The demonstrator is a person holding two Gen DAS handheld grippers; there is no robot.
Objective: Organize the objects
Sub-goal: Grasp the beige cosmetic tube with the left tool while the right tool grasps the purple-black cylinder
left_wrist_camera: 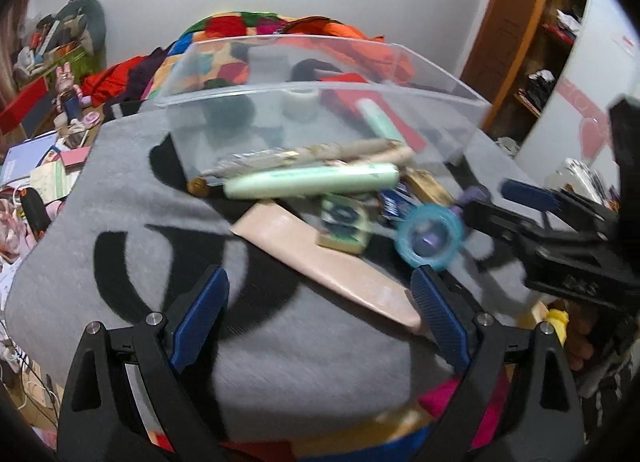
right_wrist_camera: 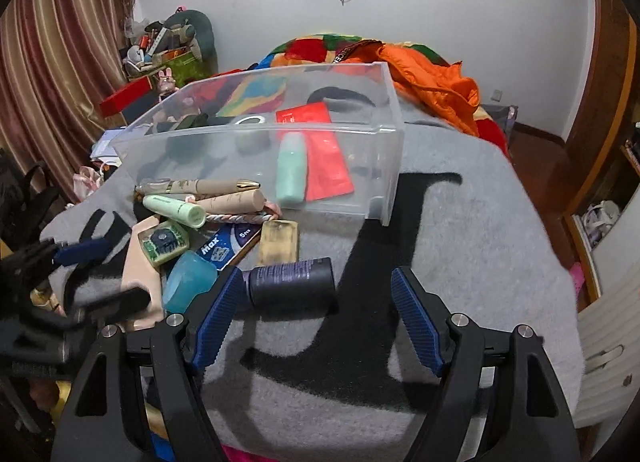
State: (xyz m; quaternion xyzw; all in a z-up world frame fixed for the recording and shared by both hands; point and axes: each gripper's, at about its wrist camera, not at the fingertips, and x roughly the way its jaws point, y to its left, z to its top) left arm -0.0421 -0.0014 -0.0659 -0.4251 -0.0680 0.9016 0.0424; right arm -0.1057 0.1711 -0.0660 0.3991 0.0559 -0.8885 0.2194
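On the grey blanket [right_wrist_camera: 460, 246], going from left to right in the right wrist view, the left gripper [right_wrist_camera: 100, 274] reaches in at the edge with its jaws spread and nothing between them, hovering over a pink flat pouch [right_wrist_camera: 138, 258]. Beside it lies the loose heap: a green square case [right_wrist_camera: 163, 241], a mint tube [right_wrist_camera: 174, 210], two beige pens [right_wrist_camera: 208, 187], a blue round jar [right_wrist_camera: 188, 282], a blue packet [right_wrist_camera: 224, 248] and a tan bar [right_wrist_camera: 279, 242]. Just past them a dark purple bottle [right_wrist_camera: 292, 286] lies on its side, close against the left pad of the right gripper [right_wrist_camera: 318, 314], whose jaws stand wide and released, not pressing it. Behind the heap sits the clear plastic bin [right_wrist_camera: 384, 166], already holding a mint tube and a red packet [right_wrist_camera: 324, 150]. The bottle looks light, rigid and smooth, so it may roll or slip on the soft cloth; I judge the best hold is across its round body near the middle, pads squarely on opposite sides. The pens and pouch are thin and would call for a low pinch.
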